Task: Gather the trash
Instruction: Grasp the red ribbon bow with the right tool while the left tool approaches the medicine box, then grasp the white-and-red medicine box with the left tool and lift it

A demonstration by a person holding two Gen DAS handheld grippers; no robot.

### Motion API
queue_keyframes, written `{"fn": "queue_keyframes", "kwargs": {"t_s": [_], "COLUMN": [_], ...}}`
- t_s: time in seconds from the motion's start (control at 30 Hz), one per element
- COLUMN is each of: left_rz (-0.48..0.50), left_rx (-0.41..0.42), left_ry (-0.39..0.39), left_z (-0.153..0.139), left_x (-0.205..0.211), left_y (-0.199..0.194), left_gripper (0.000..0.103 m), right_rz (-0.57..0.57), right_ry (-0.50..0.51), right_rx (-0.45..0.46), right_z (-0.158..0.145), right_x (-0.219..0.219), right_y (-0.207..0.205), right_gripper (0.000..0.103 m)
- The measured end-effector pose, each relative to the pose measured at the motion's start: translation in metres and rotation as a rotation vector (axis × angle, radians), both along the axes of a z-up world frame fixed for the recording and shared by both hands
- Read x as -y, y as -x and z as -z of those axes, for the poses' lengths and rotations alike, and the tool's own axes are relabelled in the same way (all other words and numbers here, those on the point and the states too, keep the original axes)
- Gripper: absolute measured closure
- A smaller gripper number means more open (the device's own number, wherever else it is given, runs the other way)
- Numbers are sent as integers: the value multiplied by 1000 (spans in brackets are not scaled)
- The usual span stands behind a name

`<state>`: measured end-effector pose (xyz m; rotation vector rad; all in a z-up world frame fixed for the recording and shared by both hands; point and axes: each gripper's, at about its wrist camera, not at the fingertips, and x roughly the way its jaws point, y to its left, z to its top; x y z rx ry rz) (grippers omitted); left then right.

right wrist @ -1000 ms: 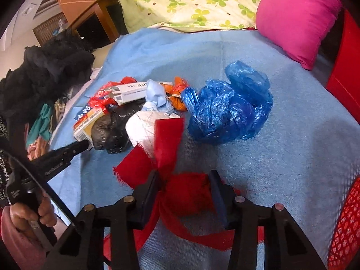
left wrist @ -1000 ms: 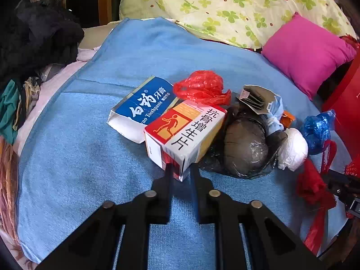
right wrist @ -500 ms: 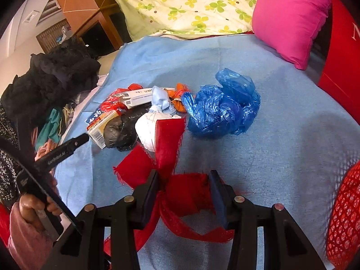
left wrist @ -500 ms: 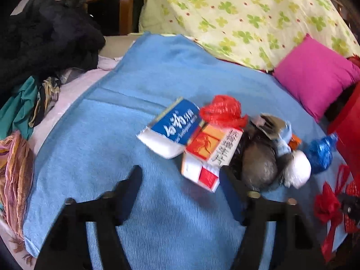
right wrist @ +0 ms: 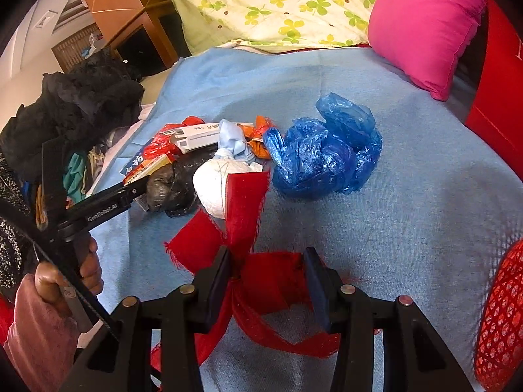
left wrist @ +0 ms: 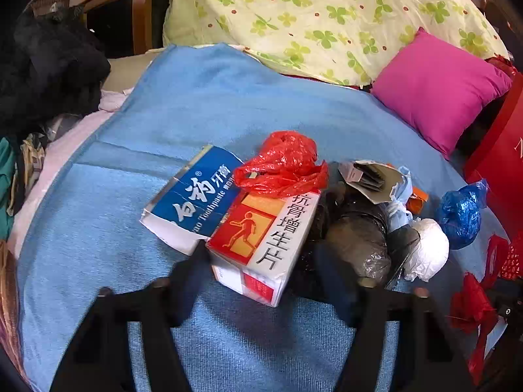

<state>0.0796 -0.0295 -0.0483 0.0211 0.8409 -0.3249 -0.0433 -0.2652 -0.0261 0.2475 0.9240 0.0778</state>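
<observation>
Blue bedding serves as the work surface, with trash piled at its middle. A square, centred closure is advised for the left gripper, whose jaws have just been closing and are not yet pressed on the red-and-white box lying between them. Red ribbon is clamped by the right gripper.

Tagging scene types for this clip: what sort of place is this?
Most likely a bedroom, with the trash lying on a bed. Cues: a blue blanket spread as the work surface, a clover-print quilt heaped behind it, a pink pillow beside that, and clothes piled at the side.
</observation>
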Motion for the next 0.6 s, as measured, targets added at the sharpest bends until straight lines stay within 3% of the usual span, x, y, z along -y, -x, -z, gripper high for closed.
{"fn": "queue_keyframes", "kwargs": {"t_s": [0.3, 0.47, 0.6], "left_rz": [-18, -34, -24], "left_rx": [26, 75, 169], "left_ry": [24, 60, 63], "left_z": [-8, -28, -51], "left_x": [-6, -16, -20], "left_y": [10, 34, 70], "left_gripper": [47, 47, 47], "right_rz": [-6, -29, -36], "right_ry": [-10, -11, -12], "right_rx": [63, 174, 293], "right_z": [-18, -44, -70], "right_x": [4, 6, 12], "right_y": [10, 29, 53], "right_gripper": [55, 55, 55]}}
